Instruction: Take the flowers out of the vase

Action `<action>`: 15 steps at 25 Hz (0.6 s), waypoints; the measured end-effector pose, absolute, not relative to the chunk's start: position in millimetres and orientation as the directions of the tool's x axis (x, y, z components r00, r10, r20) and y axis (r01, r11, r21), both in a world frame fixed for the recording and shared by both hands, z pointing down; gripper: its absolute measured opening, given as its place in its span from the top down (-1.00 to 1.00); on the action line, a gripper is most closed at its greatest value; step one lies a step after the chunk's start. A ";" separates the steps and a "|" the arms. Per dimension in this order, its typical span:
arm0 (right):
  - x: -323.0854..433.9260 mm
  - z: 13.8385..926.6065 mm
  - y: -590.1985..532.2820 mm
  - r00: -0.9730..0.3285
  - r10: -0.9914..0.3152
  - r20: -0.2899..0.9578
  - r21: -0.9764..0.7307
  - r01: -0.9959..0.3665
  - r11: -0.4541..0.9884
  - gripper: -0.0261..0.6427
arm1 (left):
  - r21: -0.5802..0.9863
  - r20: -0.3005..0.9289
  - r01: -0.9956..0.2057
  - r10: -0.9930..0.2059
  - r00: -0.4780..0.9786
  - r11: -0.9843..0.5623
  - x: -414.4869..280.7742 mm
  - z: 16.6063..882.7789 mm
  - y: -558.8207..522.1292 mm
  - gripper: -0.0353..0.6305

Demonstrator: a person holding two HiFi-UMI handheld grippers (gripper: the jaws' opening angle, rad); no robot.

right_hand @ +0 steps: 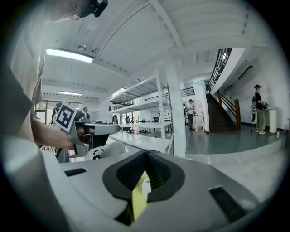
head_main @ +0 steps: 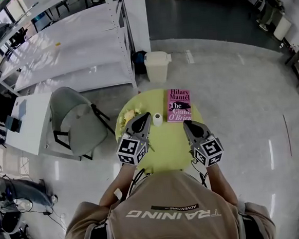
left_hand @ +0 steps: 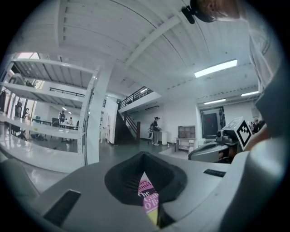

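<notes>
On the round yellow-green table [head_main: 164, 146], a small white vase [head_main: 158, 119] stands near the far edge. Yellowish flowers [head_main: 127, 116] lie on the tabletop to its left. My left gripper [head_main: 141, 117] hangs above the table between the flowers and the vase, its jaws shut with nothing in them [left_hand: 144, 156]. To the vase's right, my right gripper [head_main: 187, 124] is also raised, shut and empty [right_hand: 146, 154]. Through the gap below its tips the right gripper view shows the vase [right_hand: 146, 186] and the table. Both grippers point roughly level into the room.
A pink book [head_main: 179, 105] lies on the table's far right, also seen under the left jaws [left_hand: 148, 192]. A white bin [head_main: 157, 65] stands beyond the table, with a grey chair [head_main: 74, 114], white shelving [head_main: 67, 50] and a white desk [head_main: 28, 123] to the left.
</notes>
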State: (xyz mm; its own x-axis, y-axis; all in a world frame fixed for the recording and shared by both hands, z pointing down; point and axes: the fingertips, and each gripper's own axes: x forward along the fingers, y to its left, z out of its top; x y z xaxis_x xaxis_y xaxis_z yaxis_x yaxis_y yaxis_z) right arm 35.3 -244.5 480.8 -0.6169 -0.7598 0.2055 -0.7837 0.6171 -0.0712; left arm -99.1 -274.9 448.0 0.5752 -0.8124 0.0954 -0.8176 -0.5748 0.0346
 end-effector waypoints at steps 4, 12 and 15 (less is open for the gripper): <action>39.5 464.6 -246.6 -0.609 -0.775 0.170 -0.051 -0.791 0.610 0.92 | -0.039 0.073 -0.822 -0.822 0.565 -0.569 -99.0 440.7 -267.5 0.88; 39.6 452.7 -244.9 -0.586 -0.797 0.148 -0.047 -0.809 0.587 0.92 | 0.015 0.076 -0.849 -0.846 0.528 -0.528 -117.2 449.9 -269.8 0.88; 37.3 454.3 -244.0 -0.595 -0.789 0.151 -0.045 -0.802 0.596 0.92 | 0.033 0.069 -0.851 -0.848 0.525 -0.524 -118.5 450.7 -268.6 0.88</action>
State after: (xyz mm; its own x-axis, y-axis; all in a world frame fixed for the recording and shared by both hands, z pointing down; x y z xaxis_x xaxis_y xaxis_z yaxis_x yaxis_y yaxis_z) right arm 37.3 -244.0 454.3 -0.5949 -0.7895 0.1511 -0.8019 0.5958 -0.0446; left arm -118.5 -268.6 450.7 0.5254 -0.8480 0.0693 -0.8508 -0.5245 0.0328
